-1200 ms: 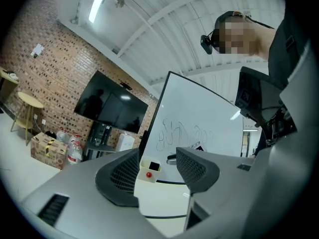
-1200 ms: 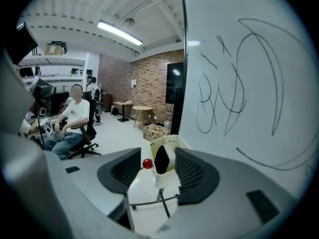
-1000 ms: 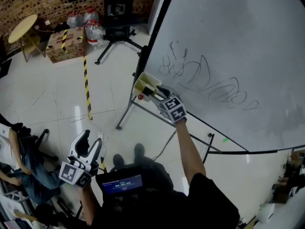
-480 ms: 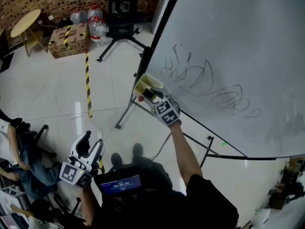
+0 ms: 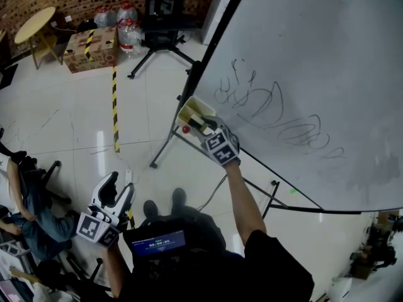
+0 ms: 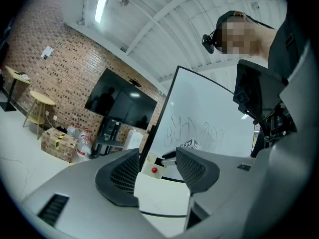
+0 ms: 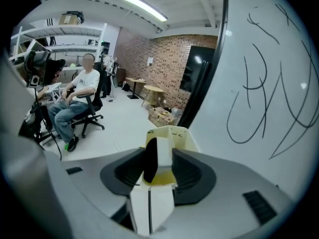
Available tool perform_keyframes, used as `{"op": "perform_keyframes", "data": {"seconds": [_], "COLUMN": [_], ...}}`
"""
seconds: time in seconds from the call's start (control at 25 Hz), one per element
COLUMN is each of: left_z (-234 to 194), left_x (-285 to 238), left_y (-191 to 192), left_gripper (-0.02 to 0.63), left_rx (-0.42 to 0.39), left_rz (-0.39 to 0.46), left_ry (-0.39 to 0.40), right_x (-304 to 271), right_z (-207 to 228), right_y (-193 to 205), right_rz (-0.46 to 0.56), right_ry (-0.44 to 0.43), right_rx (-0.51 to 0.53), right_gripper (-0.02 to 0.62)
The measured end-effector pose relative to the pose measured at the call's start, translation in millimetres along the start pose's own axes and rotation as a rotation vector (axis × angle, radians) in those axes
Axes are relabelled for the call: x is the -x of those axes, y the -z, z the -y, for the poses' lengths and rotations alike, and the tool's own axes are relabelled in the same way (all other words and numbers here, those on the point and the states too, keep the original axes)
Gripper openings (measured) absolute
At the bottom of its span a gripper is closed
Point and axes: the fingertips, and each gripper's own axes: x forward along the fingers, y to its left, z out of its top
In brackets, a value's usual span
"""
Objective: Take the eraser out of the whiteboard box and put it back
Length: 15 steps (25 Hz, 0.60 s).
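Observation:
A cream whiteboard box (image 5: 191, 111) hangs at the lower left corner of the whiteboard (image 5: 315, 74). My right gripper (image 5: 204, 126) reaches down into it. In the right gripper view the eraser (image 7: 162, 151), white with a black felt side, stands on edge in the box (image 7: 177, 133) between the jaws of my right gripper (image 7: 157, 164). The jaws have just been closing, and both pads now touch the eraser's sides. My left gripper (image 5: 116, 187) hangs low at the left, far from the board. Its jaws stand open and hold nothing in the left gripper view (image 6: 157, 166).
A red magnet (image 5: 185, 129) sits just under the box. The board's stand legs (image 5: 165, 150) spread over the floor. Yellow-black tape (image 5: 115, 106) runs across the tiles toward a cardboard box (image 5: 91, 46) and water bottles (image 5: 123, 17). A seated person (image 5: 28, 216) is at the left.
My right gripper has edged a little closer into the box. The left gripper has kept still.

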Motion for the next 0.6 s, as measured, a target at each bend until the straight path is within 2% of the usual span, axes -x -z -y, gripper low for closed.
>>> {"op": "perform_keyframes", "data": {"seconds": [0.44,0.6], "left_z": [1,0], "left_x": [-1,2], "left_y": [-4,-4], "left_gripper": [0.235,0.233], "left_rx": [-0.010,-0.009], "left_rz": [0.022,0.024], "left_ry": [0.002,-0.001], "right_x": [-5,6], "right_z": [4,11], "right_y": [0,-3], "right_rz": [-0.011,0.036], "right_ry": [-0.048,-0.025], "right_rx": [0.008,-0.031], "right_gripper": [0.162,0.150]}}
